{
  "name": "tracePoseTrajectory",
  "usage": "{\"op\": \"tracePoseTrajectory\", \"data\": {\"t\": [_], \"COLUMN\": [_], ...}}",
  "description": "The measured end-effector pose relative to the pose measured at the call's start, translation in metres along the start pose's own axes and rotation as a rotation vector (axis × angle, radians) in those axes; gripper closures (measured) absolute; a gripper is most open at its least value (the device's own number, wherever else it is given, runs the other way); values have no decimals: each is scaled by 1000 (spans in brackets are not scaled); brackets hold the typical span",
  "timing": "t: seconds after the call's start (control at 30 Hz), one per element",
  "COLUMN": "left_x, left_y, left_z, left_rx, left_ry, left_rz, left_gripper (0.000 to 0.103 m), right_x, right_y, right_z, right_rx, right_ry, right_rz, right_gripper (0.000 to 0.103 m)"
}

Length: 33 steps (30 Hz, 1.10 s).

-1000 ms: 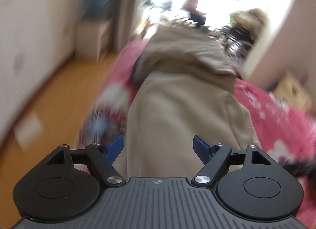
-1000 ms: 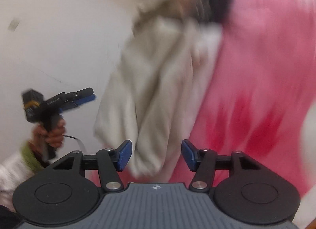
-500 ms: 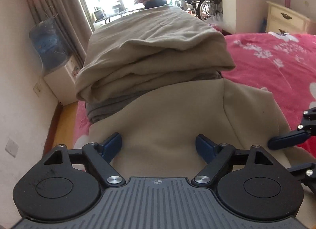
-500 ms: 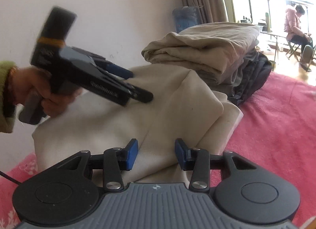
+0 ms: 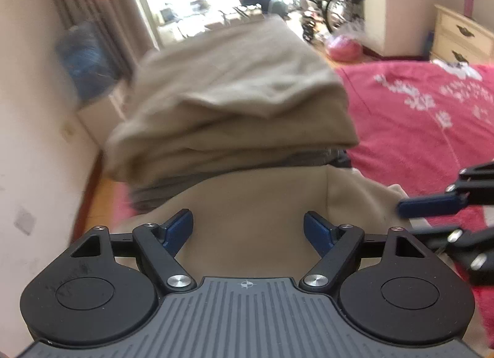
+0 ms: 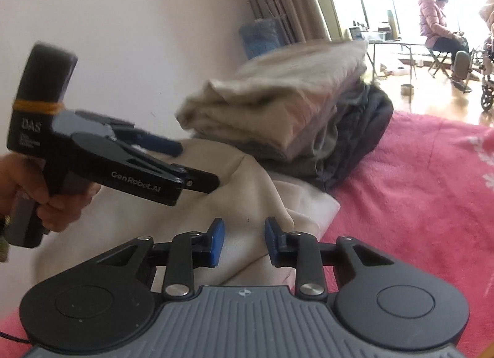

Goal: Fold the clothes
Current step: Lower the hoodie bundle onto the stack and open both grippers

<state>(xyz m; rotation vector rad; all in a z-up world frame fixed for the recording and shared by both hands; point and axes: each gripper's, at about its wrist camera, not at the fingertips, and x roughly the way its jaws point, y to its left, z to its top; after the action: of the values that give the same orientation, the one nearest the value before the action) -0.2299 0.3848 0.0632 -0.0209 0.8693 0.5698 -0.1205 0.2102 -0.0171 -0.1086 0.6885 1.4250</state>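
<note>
Folded pile motion-blurred, right tongs cut off at frame edge, blue bundle indistinct

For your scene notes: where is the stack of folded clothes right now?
The stack of folded clothes sits on the pink bedspread by the wall, just beyond the beige garment in both wrist views.

Folded garment lies on bedspread, against the wall. Stack of folded clothes sits directly behind it. Dresser stands beyond, right.
</note>
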Motion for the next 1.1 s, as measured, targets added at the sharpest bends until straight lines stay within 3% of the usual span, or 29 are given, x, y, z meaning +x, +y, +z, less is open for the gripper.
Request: {"op": "tracePoseTrajectory", "data": {"t": [0.13,0.27,0.37,0.47,0.53,0.77,0.97,1.1], "left_x": [-69,-78,-84,-89,-90,-132,-174,-191], "left_y": [8,-12,-28,-42,-40,-43,-76,-91], "left_z": [-24,-64,-94,-123,-124,-114,-107,-108], "left_rx": [22,-26,-63,-100,-137,-187,-257,-319], "left_ry": [1,98,171,237,235,185,88,48], "left_rz": [13,58,91,126,149,220,101,25], "left_gripper": [17,16,16,13,4,8,6,3], "right_x": [-39,-59,-57,-36,-25,-47,-103,-132], "right_y": [0,29,60,74,76,67,70,84], "right_z": [-3,-27,-52,-68,-71,-63,-60,-65], "right_rx": [5,-71,-175,-228,-222,-121,-94,-122], "right_ry": [-25,77,153,186,200,213,266,372], "right_rz": [114,268,318,275,256,225,197,182], "right_gripper": [71,71,71,71,70,69,69,68]}}
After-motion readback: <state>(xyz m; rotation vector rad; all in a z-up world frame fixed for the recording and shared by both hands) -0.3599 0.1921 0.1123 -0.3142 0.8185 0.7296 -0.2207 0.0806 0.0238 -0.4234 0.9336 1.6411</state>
